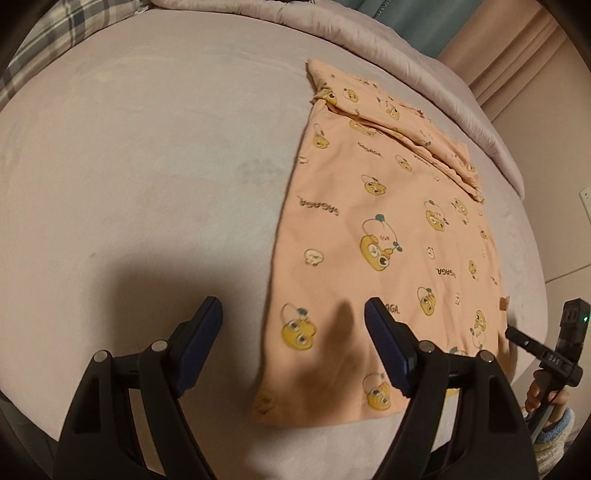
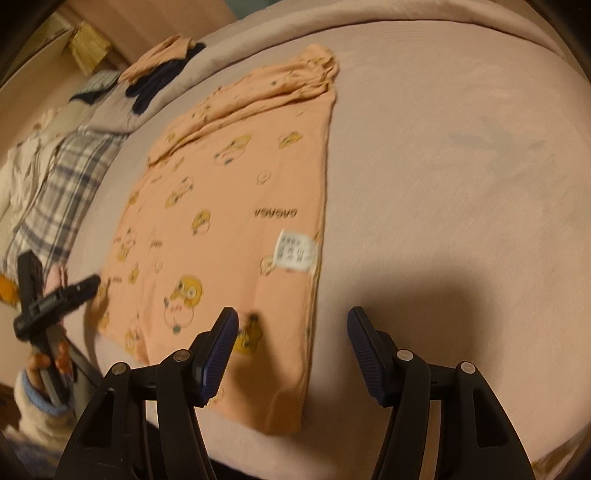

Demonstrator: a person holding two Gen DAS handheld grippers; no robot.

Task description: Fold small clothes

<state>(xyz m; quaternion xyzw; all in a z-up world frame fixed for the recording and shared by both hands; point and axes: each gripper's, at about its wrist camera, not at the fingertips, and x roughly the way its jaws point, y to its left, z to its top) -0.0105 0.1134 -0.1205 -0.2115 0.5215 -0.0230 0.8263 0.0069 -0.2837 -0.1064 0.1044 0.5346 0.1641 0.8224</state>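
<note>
A small peach garment point(image 1: 373, 236) printed with yellow cartoon faces lies flat on the bed, its far end bunched in folds. My left gripper point(image 1: 293, 314) is open and empty, hovering over the garment's near left corner. In the right wrist view the same garment point(image 2: 236, 206) shows a white care label point(image 2: 295, 251) near its right edge. My right gripper point(image 2: 291, 325) is open and empty above the garment's near right edge. The right gripper also shows in the left wrist view point(image 1: 517, 334), and the left gripper in the right wrist view point(image 2: 86, 286), each beside the garment's near edge.
The bed has a pale pink sheet point(image 1: 147, 166). A rolled quilt point(image 1: 369, 33) lies along the far edge. A plaid pillow point(image 2: 62, 192) and a pile of peach and dark clothes point(image 2: 159, 70) sit at the left in the right wrist view.
</note>
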